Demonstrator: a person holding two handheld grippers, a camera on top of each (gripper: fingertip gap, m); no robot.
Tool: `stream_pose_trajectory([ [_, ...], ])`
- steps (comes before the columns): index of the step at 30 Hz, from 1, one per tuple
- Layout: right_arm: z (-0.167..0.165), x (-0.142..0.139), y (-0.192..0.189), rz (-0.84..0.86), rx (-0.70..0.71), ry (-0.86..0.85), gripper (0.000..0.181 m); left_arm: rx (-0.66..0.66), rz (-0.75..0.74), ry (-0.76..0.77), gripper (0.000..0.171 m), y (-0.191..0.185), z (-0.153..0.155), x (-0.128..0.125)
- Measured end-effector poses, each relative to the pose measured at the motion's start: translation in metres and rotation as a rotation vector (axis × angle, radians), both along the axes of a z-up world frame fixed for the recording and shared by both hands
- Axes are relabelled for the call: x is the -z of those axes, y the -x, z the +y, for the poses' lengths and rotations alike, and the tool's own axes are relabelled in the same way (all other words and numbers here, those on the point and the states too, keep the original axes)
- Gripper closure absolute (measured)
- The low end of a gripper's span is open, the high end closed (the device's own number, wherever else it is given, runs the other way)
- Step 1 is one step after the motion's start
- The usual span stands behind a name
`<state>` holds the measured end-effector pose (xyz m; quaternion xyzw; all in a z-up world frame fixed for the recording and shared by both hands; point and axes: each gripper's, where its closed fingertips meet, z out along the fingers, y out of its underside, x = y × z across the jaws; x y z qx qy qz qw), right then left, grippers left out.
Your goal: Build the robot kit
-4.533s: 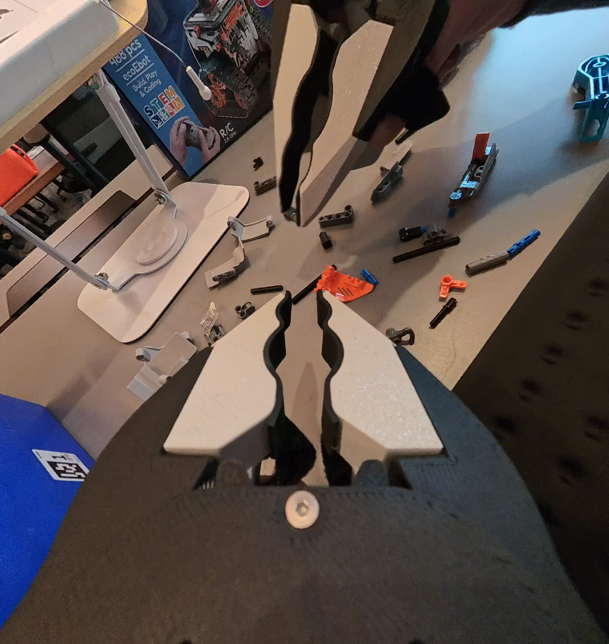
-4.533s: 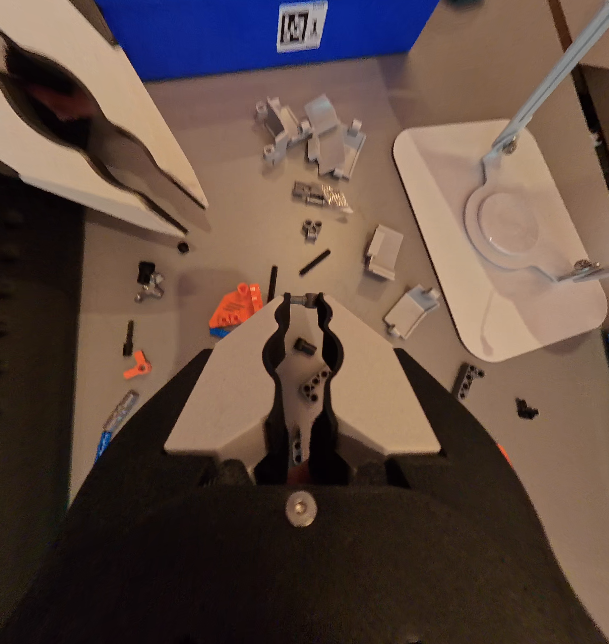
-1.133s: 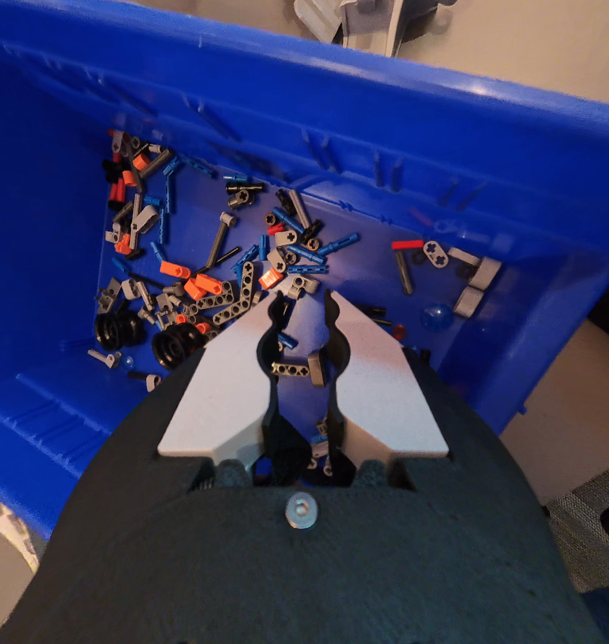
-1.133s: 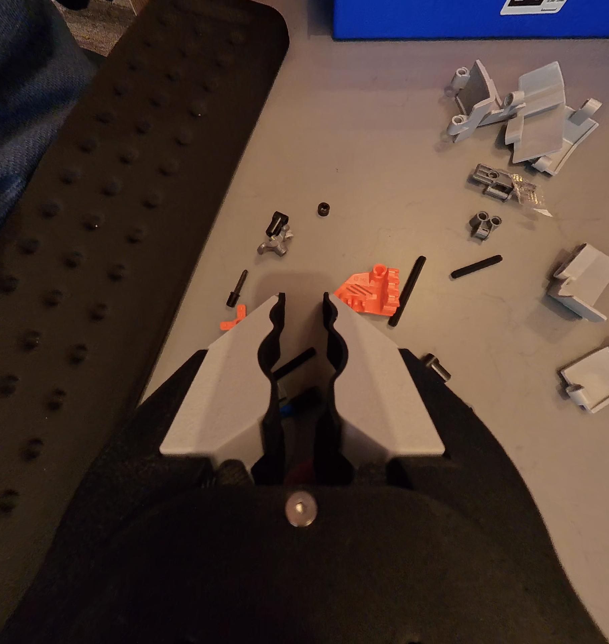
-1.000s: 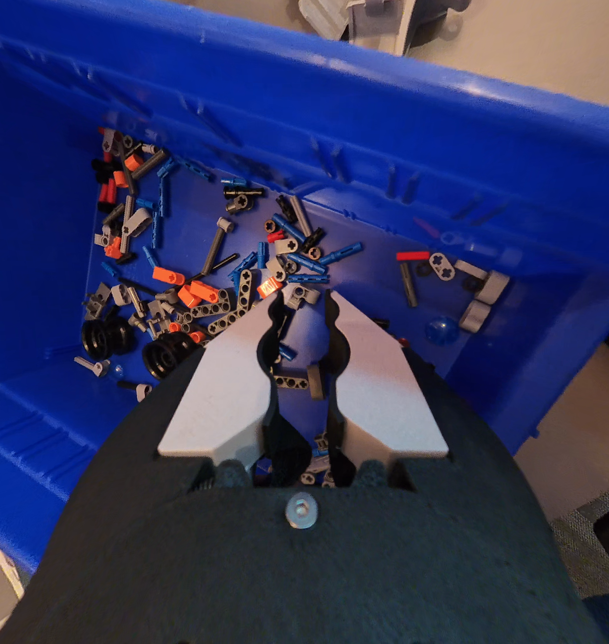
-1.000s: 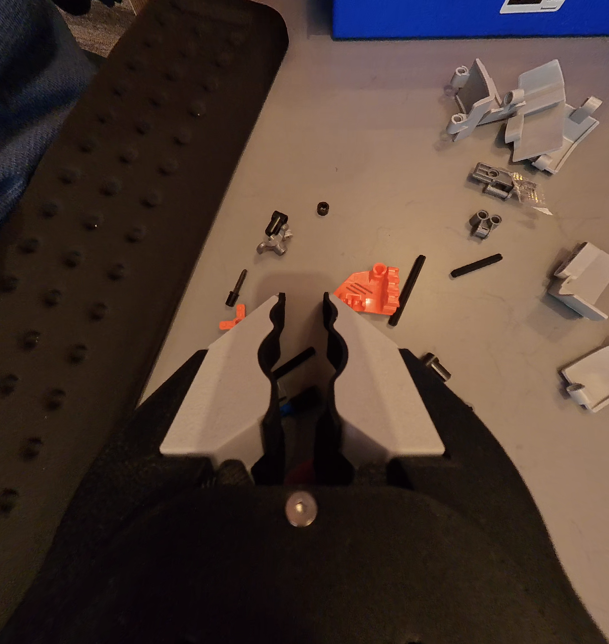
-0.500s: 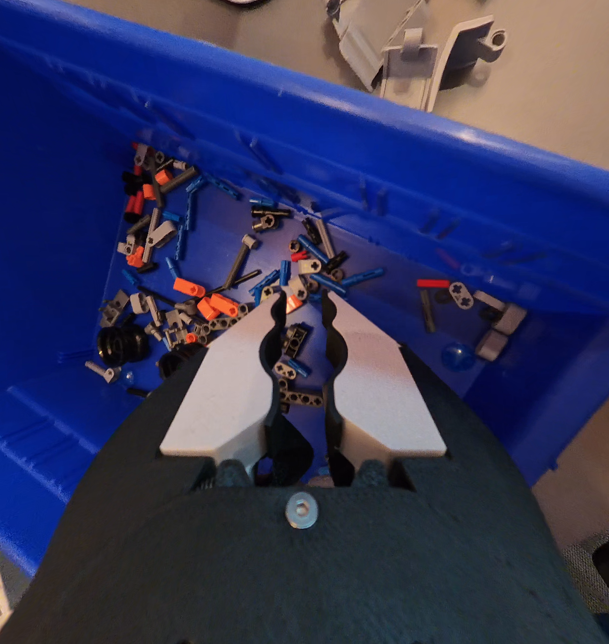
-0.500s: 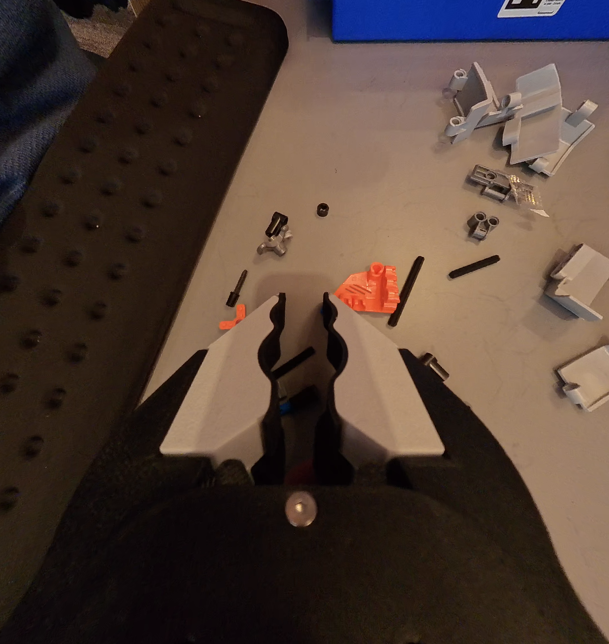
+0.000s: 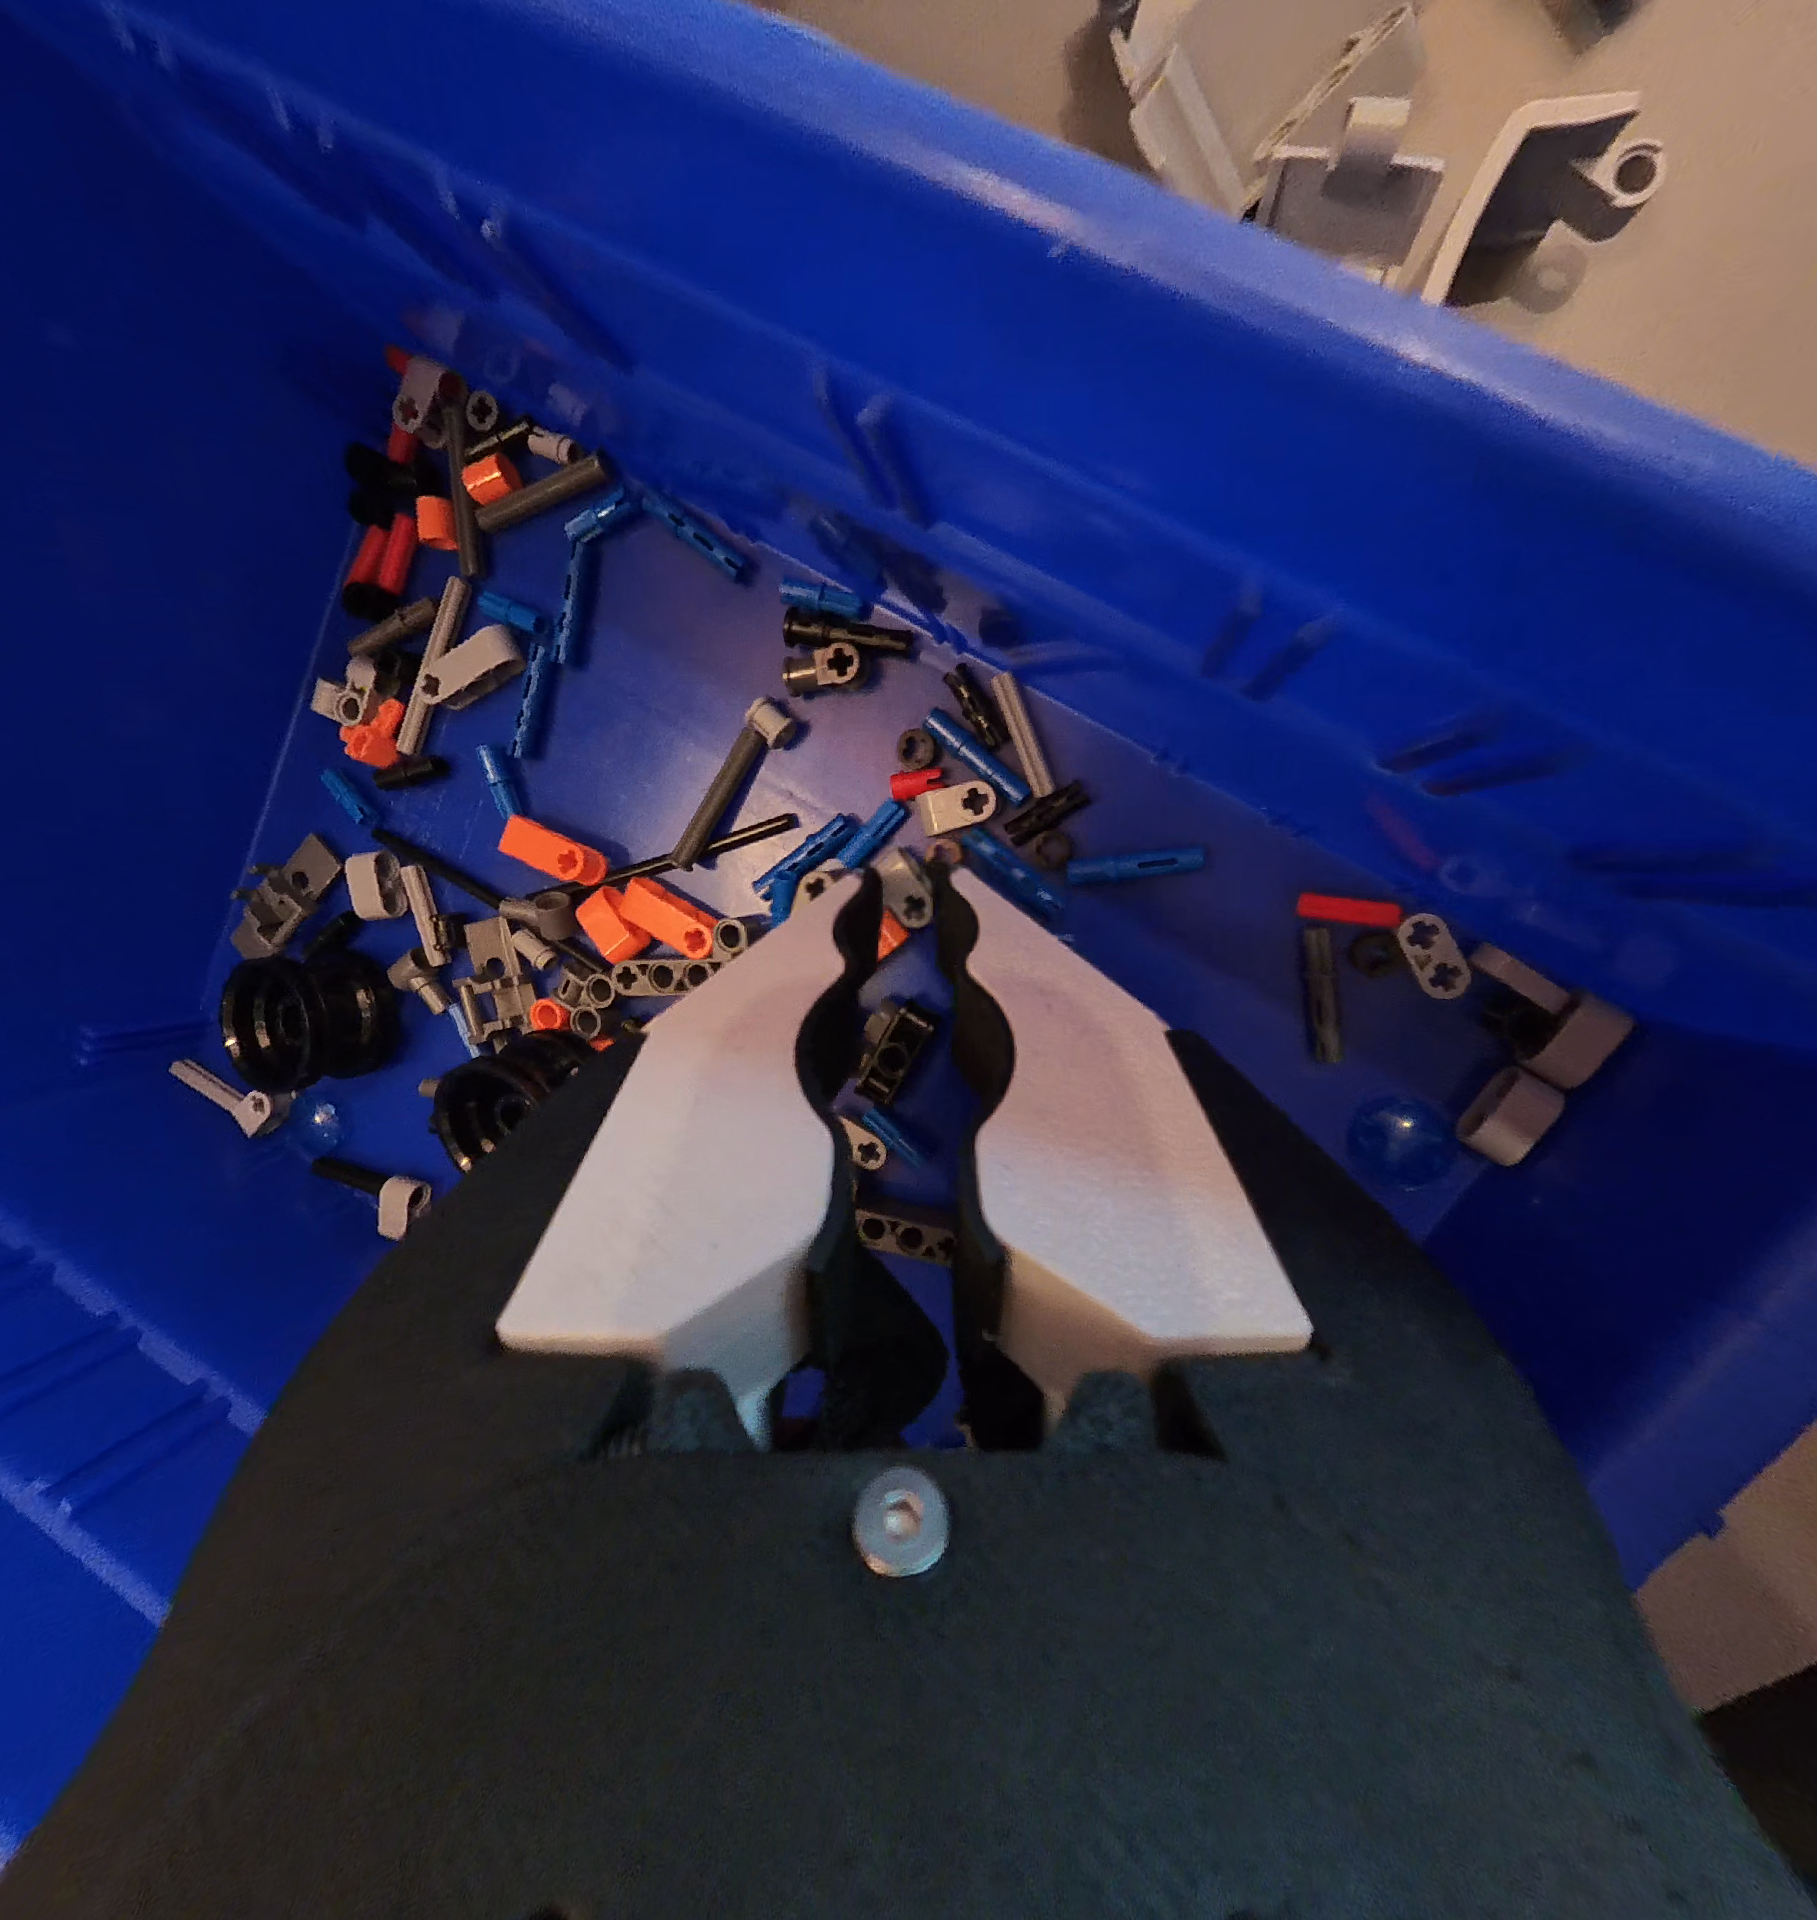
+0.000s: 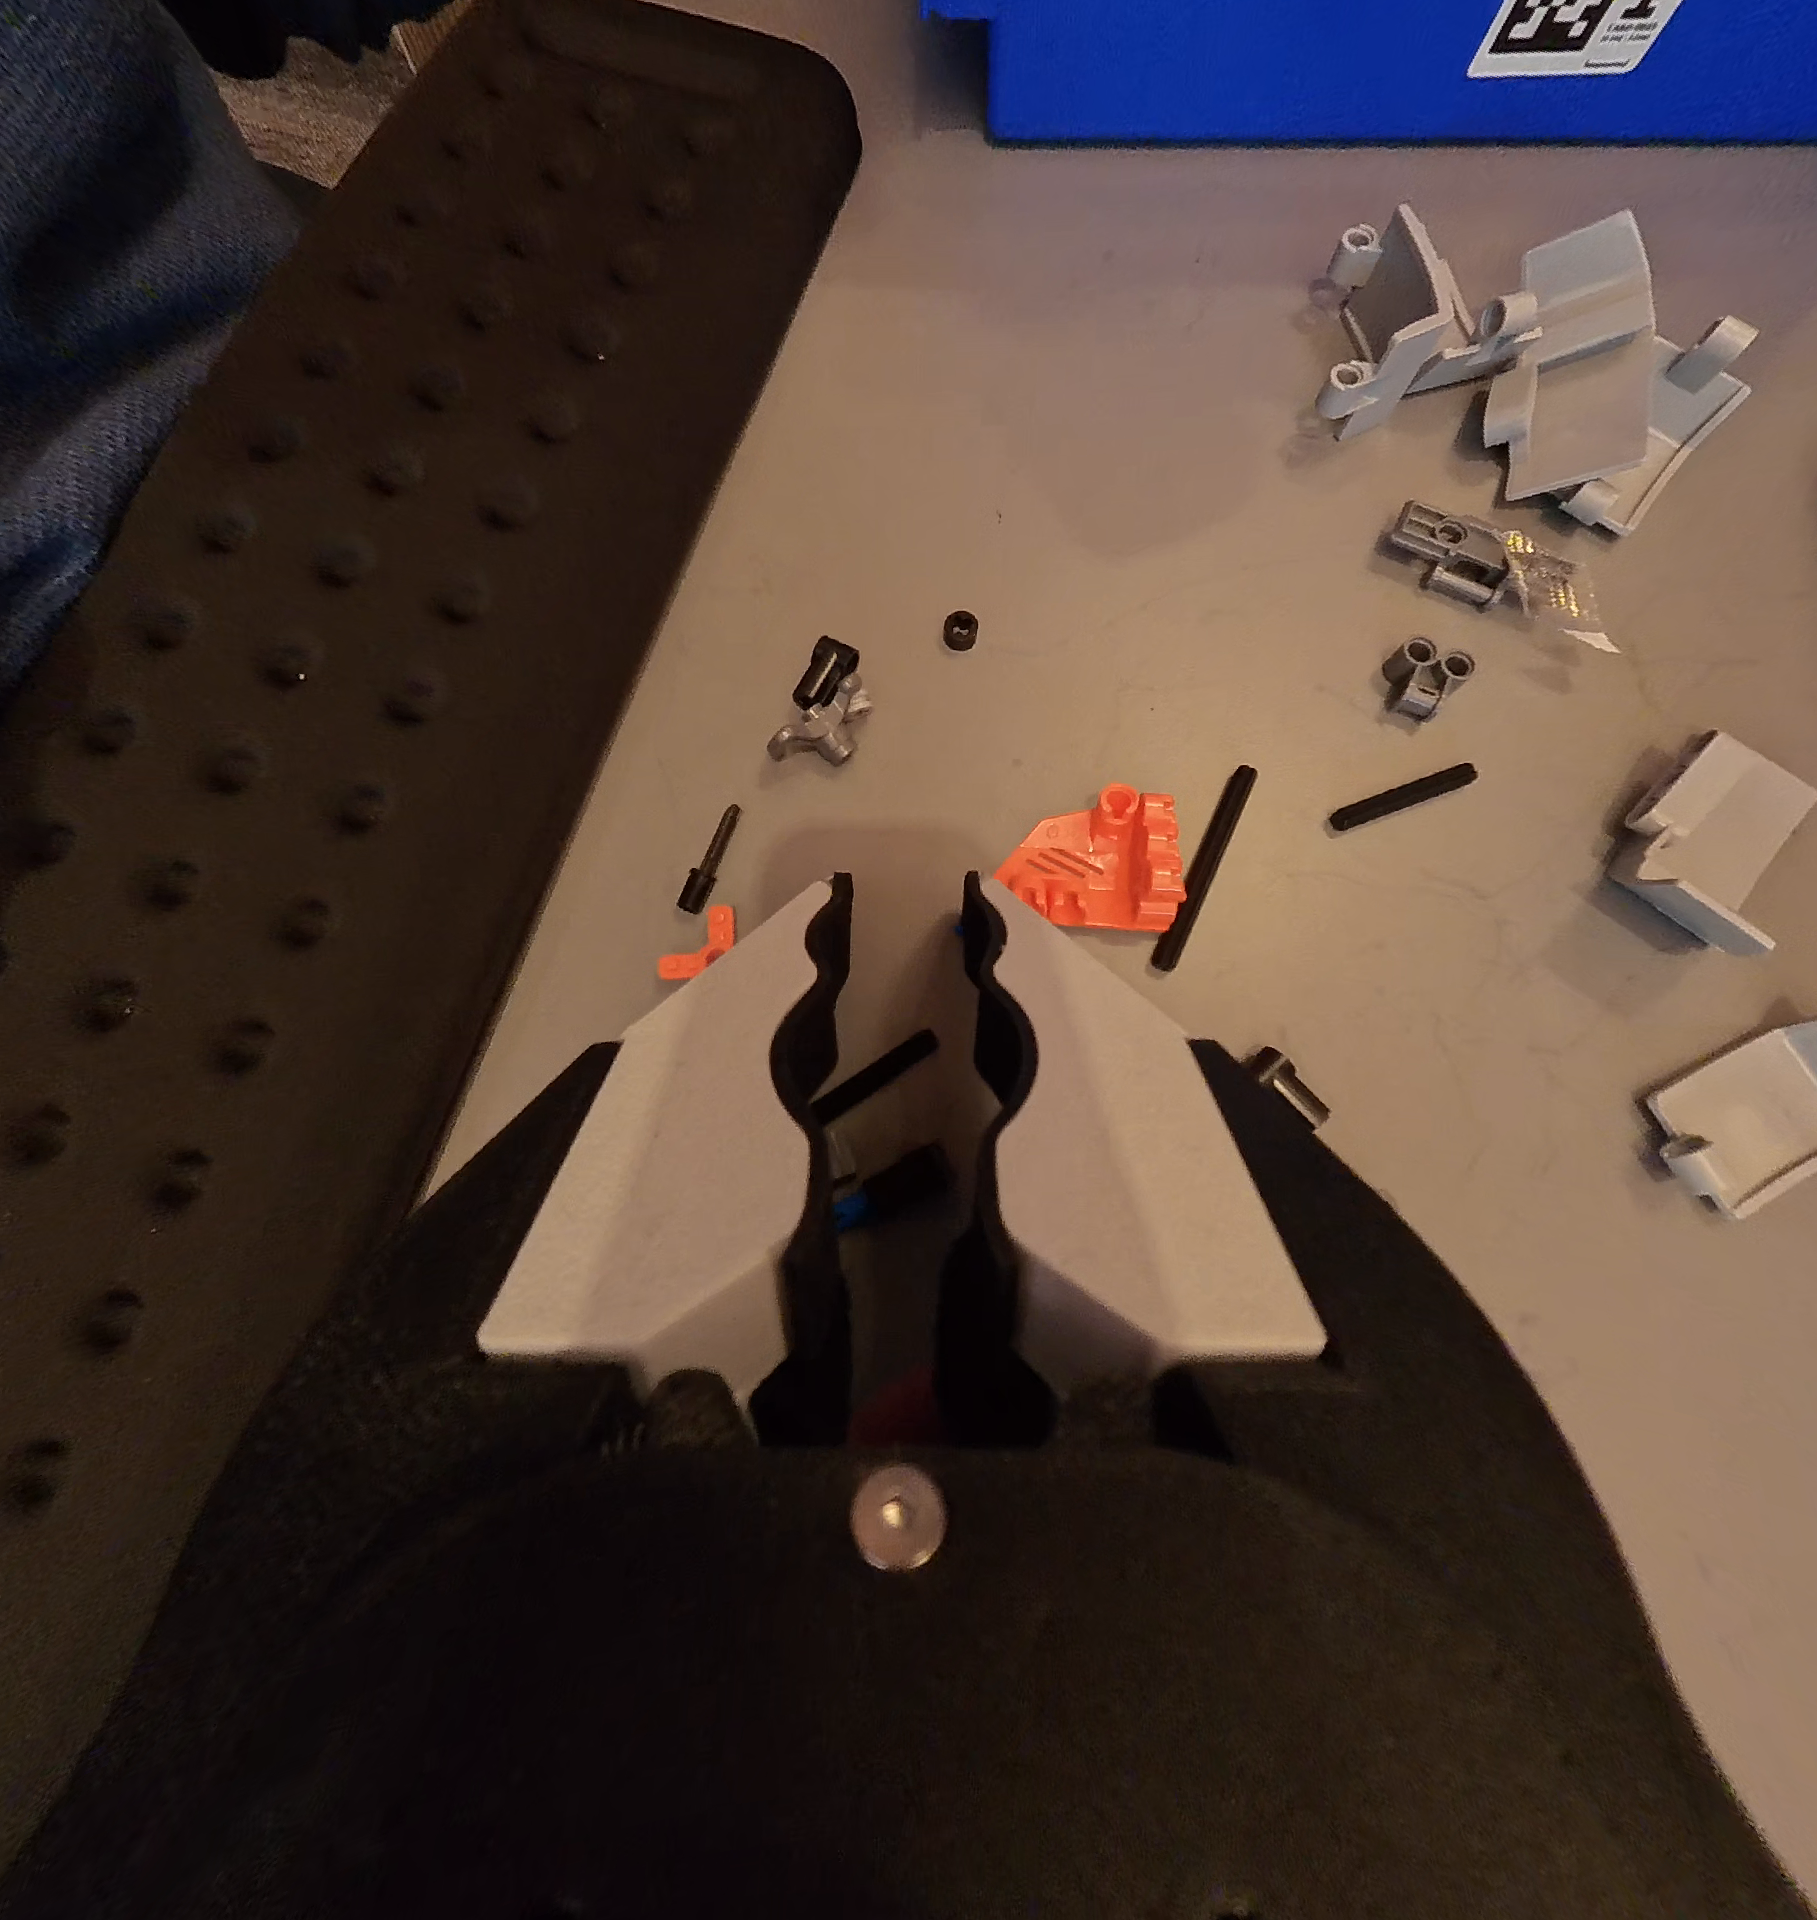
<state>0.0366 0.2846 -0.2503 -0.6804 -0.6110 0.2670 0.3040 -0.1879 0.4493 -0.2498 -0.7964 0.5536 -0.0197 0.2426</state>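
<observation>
My left gripper (image 9: 909, 878) hangs over the open blue bin (image 9: 1143, 416). Its jaws stand a narrow gap apart and hold nothing. Several small building-toy pieces lie on the bin floor: orange connectors (image 9: 655, 914), blue pins (image 9: 971, 743), black wheels (image 9: 306, 1013) and a dark grey beam (image 9: 893, 1044) seen between the fingers. My right gripper (image 10: 906, 883) is open and empty low over the grey table (image 10: 1039, 468). A black axle (image 10: 873, 1081) and a black and blue pin (image 10: 888, 1179) lie between its fingers. An orange panel piece (image 10: 1101, 857) lies just right of its tip.
A black studded mat (image 10: 260, 727) covers the table's left side. Grey panels (image 10: 1538, 353), two loose black axles (image 10: 1205, 862), a small orange angle piece (image 10: 696, 945) and grey connectors (image 10: 1423, 675) lie scattered. The blue bin (image 10: 1299, 73) stands at the far edge, with grey panels (image 9: 1403, 156) beyond it. The gap from one gripper's tips to the other's is roughly 30 centimeters.
The left gripper went from the table to over the bin; in the last half second its jaws narrowed. The right gripper, shut 4.5 s ago, is open and has barely moved lately.
</observation>
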Motion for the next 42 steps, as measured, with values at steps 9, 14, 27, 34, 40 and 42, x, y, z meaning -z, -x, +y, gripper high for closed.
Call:
stream_pose_trajectory([
  [9, 0.000, 0.000, 0.000, -0.001, 0.000, -0.001, 0.162, -0.042, 0.015, 0.008, 0.153, 0.006, 0.003, 0.003],
  [14, 0.001, -0.002, -0.001, 0.002, 0.003, -0.006, 0.162, -0.049, 0.004, 0.011, 0.165, 0.003, 0.004, 0.005],
  [27, 0.005, -0.012, -0.001, 0.024, 0.018, -0.053, 0.163, -0.069, -0.155, -0.146, 0.166, -0.005, 0.002, -0.050],
  [34, 0.014, -0.032, 0.003, 0.082, 0.054, -0.148, 0.163, -0.018, -0.406, -0.258, 0.166, -0.036, -0.025, -0.120],
  [40, 0.029, -0.061, 0.003, 0.199, 0.134, -0.276, 0.163, 0.094, -0.737, -0.221, 0.165, -0.089, -0.065, -0.171],
  [42, 0.035, -0.073, 0.004, 0.243, 0.169, -0.336, 0.160, 0.129, -0.855, -0.164, 0.165, -0.110, -0.080, -0.183],
])
